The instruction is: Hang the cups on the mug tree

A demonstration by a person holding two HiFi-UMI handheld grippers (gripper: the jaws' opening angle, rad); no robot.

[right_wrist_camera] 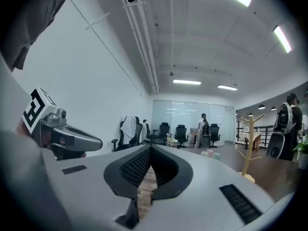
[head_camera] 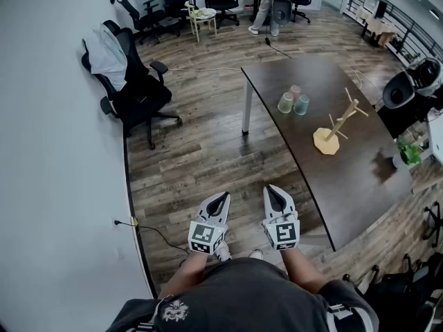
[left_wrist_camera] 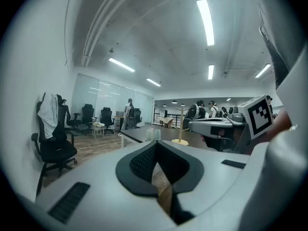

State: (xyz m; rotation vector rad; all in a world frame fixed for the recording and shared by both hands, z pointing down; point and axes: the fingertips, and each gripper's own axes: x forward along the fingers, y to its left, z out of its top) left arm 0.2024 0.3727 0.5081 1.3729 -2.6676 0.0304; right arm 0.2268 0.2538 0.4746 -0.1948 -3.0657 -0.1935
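Note:
Three cups (head_camera: 294,101), one green, one pink and one teal, stand together on the dark table (head_camera: 360,178). A wooden mug tree (head_camera: 338,128) on a round base stands to their right, bare of cups. My left gripper (head_camera: 220,200) and right gripper (head_camera: 274,194) are held close to my body over the floor, short of the table, both shut with nothing in them. The cups (left_wrist_camera: 152,134) and the mug tree (left_wrist_camera: 181,126) show small and far in the left gripper view. In the right gripper view the mug tree (right_wrist_camera: 250,146) stands at the right and the cups (right_wrist_camera: 209,152) are tiny.
A black office chair (head_camera: 135,88) with a white cloth on it stands at the left wall. A cable (head_camera: 149,230) runs over the wood floor near my feet. More chairs and a person (head_camera: 266,5) are at the back. A plant (head_camera: 407,151) sits right of the table.

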